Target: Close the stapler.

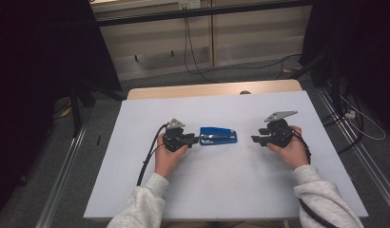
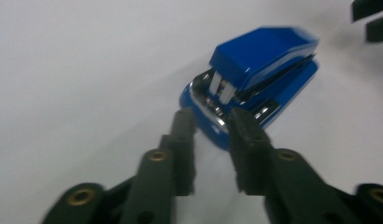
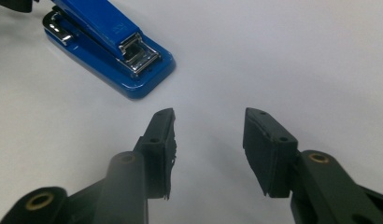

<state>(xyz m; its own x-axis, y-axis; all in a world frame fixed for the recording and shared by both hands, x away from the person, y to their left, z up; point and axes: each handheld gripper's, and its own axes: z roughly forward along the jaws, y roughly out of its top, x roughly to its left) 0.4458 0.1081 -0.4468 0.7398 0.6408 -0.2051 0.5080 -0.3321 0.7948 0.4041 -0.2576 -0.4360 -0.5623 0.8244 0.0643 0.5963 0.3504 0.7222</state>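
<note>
Stapler: a blue stapler (image 1: 218,136) lies flat on the white bench (image 1: 136,190), about midway between the two hands, resting on its base with the top arm down.
Long axis: it runs left to right across the bench in the high view; the hinge end points at the left tool, the metal stapling end at the right tool.
Left tool: the left tool (image 1: 193,139) sits at the stapler's hinge end. In the left gripper view (image 2: 211,122) the jaws stand a little apart with the chromed rear of the stapler (image 2: 255,77) at or just inside their tips.
Left tool contact: that view is motion-blurred, so I cannot be sure, but the pads seem not to be pressing on the stapler; I read it as loosely spread, not pinching.
Right tool: the right tool (image 1: 257,139) is set apart from the stapler's other end. In the right gripper view (image 3: 209,122) its jaws are spread with nothing but bare bench between them.
Direction from right tool: the stapler (image 3: 110,44) lies ahead and to the upper left of it, stapling end nearest.
Nearer hand: the left, plainly; its tips are at the stapler, while the right has a clear gap to cross.
Likely next move: closing the left tool across the narrow hinge end, judging by the alignment.
</note>
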